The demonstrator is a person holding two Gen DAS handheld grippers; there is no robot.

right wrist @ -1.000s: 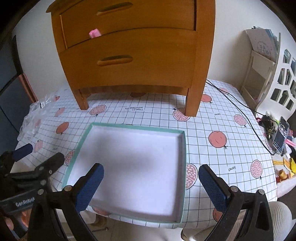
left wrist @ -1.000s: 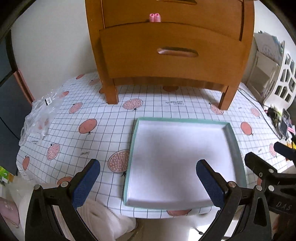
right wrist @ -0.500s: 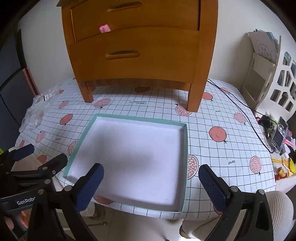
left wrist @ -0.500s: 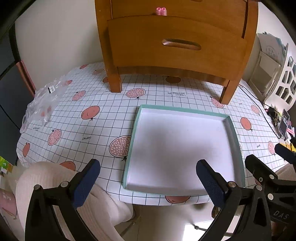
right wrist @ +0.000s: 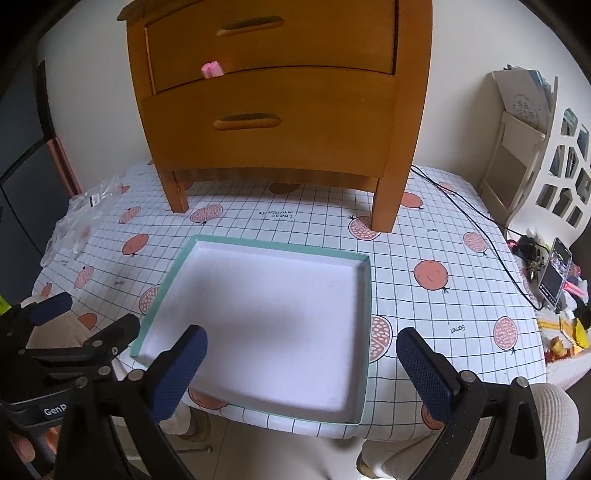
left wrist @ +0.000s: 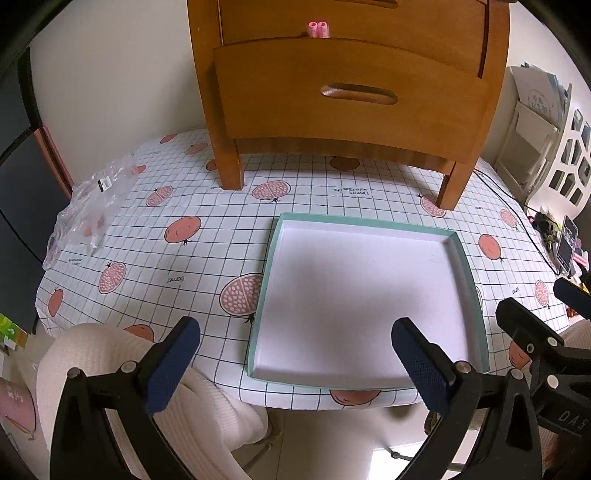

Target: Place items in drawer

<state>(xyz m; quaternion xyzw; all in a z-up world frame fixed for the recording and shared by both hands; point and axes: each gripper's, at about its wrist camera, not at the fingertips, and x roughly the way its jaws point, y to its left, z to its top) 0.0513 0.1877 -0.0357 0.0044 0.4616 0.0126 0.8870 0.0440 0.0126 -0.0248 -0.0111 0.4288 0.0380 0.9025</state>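
both hand-held grippers [left wrist: 295,363] [right wrist: 301,363] gape empty; pink item [left wrist: 318,28] in drawer [left wrist: 351,92] points its ends outward

Soft, even daylight is filling both views; a broad, faint shadow is lying across the white tray [left wrist: 362,295], deepening toward its near edge. Fisheye distortion is bending the cabinet [right wrist: 280,110] and blackening the corners, while everything is staying sharp

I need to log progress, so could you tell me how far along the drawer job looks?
Nearly done, it seems: the tray holds nothing, and a pink item shows above the lower drawer's front. Left gripper and right gripper are open, carrying nothing. Left: that drawer looks slightly open and probably needs pushing shut.
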